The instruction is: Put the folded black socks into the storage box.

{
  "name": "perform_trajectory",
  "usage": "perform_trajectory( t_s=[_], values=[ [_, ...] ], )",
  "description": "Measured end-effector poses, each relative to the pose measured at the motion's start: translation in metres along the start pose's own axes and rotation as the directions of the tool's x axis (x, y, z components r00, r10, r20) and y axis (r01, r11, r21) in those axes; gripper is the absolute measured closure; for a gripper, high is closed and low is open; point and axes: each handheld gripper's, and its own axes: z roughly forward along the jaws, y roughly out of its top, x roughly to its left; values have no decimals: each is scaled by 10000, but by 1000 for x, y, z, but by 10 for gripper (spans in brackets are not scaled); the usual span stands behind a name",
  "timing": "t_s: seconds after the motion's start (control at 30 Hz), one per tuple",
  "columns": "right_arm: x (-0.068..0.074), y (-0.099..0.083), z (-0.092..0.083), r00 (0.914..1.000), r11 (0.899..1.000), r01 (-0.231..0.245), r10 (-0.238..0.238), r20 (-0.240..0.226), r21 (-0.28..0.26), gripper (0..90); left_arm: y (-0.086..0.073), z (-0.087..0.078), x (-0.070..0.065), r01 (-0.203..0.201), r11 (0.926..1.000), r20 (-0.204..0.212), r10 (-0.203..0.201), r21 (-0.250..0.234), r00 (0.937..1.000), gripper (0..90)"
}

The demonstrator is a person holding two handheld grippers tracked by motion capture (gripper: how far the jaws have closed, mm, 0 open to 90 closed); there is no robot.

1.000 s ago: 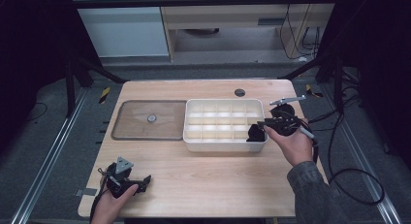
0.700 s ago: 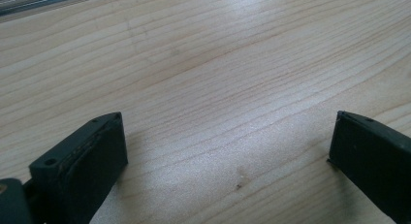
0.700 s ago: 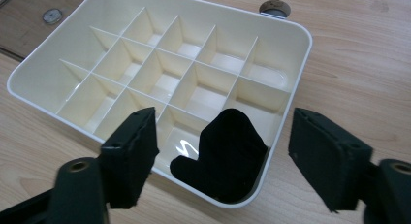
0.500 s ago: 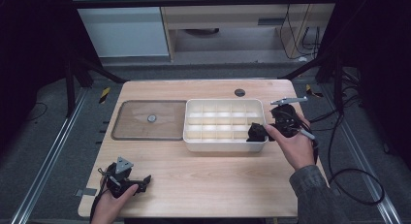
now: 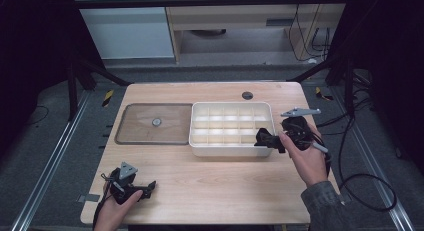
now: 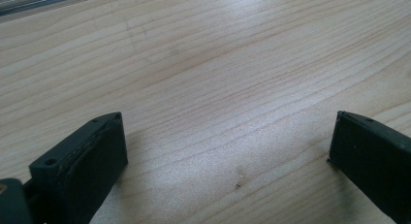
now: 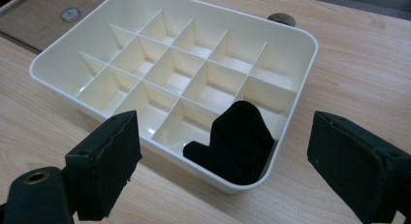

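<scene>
A white divided box [image 5: 200,150] stands at the table's middle right. A black piece of soft material [image 7: 232,141] lies in its near corner compartment, leaning over the rim [image 7: 300,54]. My right gripper [image 7: 223,122] is just outside that corner, also seen from above [image 5: 263,138]. It is open, with both pads clear of the black piece. Its jaws have just been opening wide, then eased in a little. My left gripper [image 5: 149,187] rests at the front left of the table. It is open over bare wood [image 6: 227,120].
A shallow brown tray [image 5: 135,136] lies against the box's left side, with a small silver disc [image 5: 156,122] in it. A dark round spot [image 5: 247,95] marks the table behind the box. Cables trail off the table's right edge.
My right hand has drawn back slightly to the right, away from the box corner. The left hand and its gripper have stayed put.
</scene>
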Motion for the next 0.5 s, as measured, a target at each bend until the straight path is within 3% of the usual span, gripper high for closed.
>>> perform_trajectory(
  t_s=[0.27,0.5],
  values=[
    [6,-18,-5,9995,9987,292,-297,-109,-425,110,0,0,0,-9,10000,1,9,-26,10000,0],
    [7,-44,1,9972,9967,744,-742,61,-340,116,0,0,-1,-10,10000,4,10,-32,10000,0]
  ],
)
